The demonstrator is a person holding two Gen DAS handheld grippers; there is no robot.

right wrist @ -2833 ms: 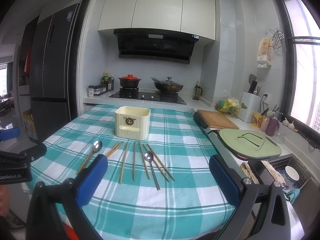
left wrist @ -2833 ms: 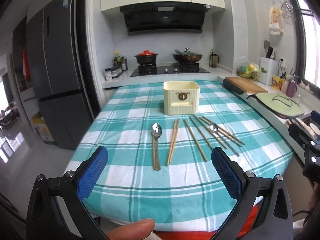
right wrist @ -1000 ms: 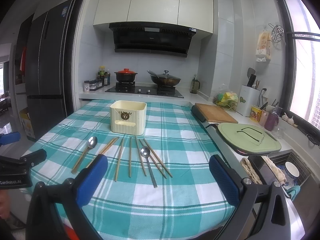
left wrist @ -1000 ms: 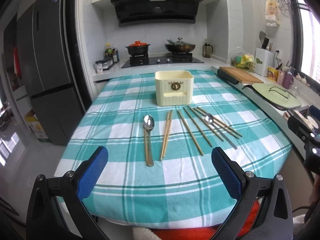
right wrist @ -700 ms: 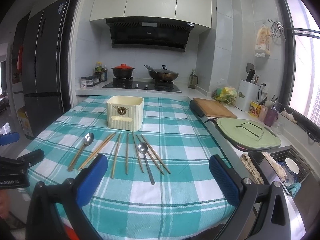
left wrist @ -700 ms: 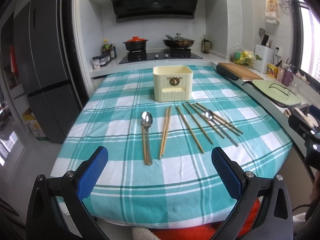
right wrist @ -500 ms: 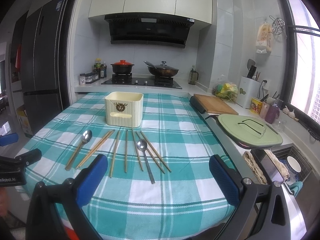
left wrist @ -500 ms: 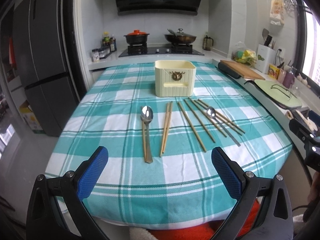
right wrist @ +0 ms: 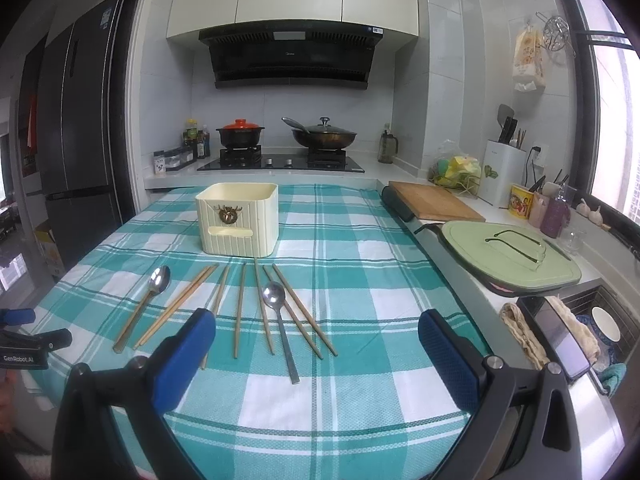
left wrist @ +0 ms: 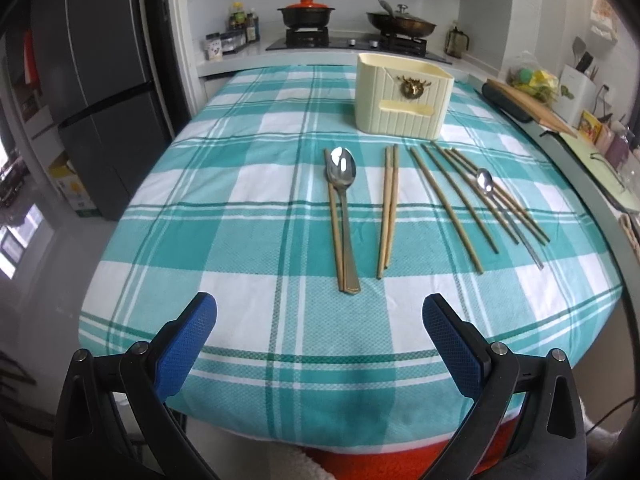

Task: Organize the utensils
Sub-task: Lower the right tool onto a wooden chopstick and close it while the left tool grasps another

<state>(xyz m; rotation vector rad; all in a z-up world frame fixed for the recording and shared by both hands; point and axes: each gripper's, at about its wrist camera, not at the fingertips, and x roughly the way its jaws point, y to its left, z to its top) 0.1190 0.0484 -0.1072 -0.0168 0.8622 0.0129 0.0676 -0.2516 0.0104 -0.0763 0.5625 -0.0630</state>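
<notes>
- Since the earlier frames, both views have drawn closer to the counter [left wrist: 248,360], and the left one now tilts down more steeply at the utensils; none of the utensils has shifted.
- Nearest, the left gripper [left wrist: 319,320] hovers over the near edge of the counter, jaws spread wide and holding nothing.
- Likewise the right gripper [right wrist: 316,338] hangs released and empty above the near edge, further toward the right side.
- Just beyond, all the utensils lie loose on the checked cloth: the left spoon [left wrist: 343,216] with a single chopstick touching its side, then a pair of chopsticks [left wrist: 389,210].
- Toward the right edge, more loose chopsticks [left wrist: 456,204] are fanned out, and the right spoon [right wrist: 280,328] lies among them.
- Farther back, near the middle of the counter, stands the cream utensil holder [left wrist: 404,100]; no handle or stick shows above its rim.
- Judged from this, nothing is sorted yet: every spoon and chopstick is left to be picked up and stood in the holder.
</notes>
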